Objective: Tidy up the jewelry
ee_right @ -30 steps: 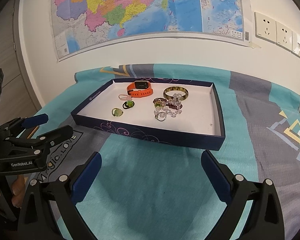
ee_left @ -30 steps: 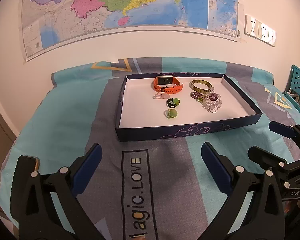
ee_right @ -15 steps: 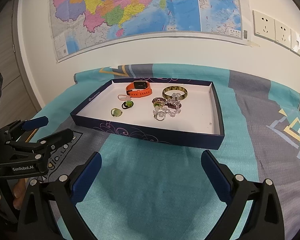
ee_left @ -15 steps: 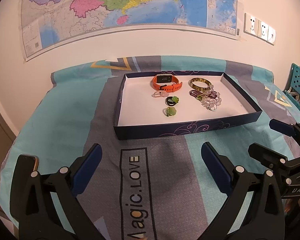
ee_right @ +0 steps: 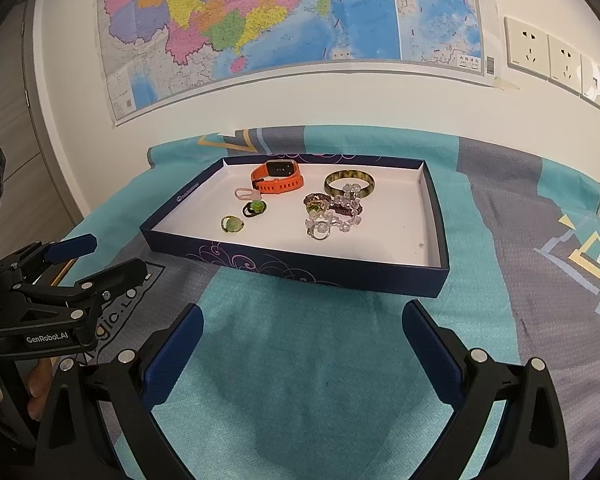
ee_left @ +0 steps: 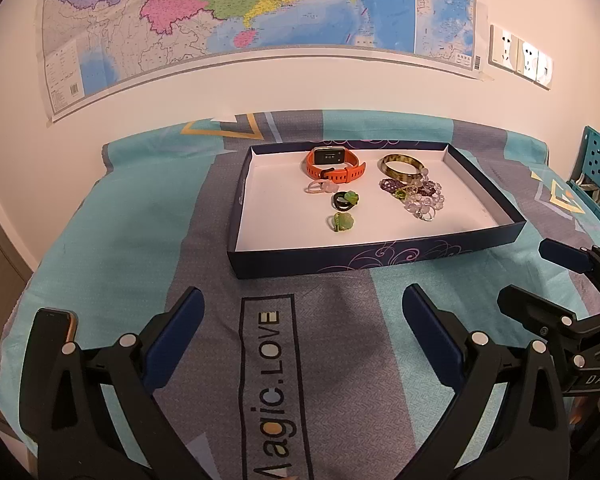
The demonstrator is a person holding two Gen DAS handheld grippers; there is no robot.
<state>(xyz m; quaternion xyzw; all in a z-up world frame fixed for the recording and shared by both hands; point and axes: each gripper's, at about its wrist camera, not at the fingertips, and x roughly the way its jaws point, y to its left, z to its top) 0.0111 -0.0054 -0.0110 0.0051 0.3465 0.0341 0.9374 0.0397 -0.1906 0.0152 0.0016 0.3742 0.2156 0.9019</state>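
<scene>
Jewelry sits inside a shallow dark-blue tray [ee_left: 380,258] with a white floor, centre of the left wrist view, upper centre of the right wrist view.

Contents, left wrist view:
- orange watch [ee_left: 334,164] at the tray's far side, face up toward the camera
- olive mottled bangle [ee_left: 401,166] to its right, lying flat
- tangle of clear and dark purple beads [ee_left: 418,196] just below the bangle, touching it (individual strands cannot be separated)
- pale pink ring [ee_left: 320,187] just below the watch
- black ring with a green stone [ee_left: 345,199] below that
- a second green-stone ring [ee_left: 342,222] nearest the tray's front wall

The right half of the tray floor is bare apart from a small speck [ee_right: 421,245].

The tray rests on a teal and grey cloth [ee_left: 120,232] printed "Magic.LOVE", over a table against a white wall. A map [ee_left: 240,12] hangs across the top of the frame; wall sockets [ee_right: 552,58] at upper right.

Left gripper [ee_left: 302,330]: jaws spread wide, nothing between them, bottom of the frame above the cloth, short of the tray. Right gripper [ee_right: 302,336]: likewise wide apart and empty, short of the tray's front wall. A phone [ee_left: 54,326] lies at lower left.
</scene>
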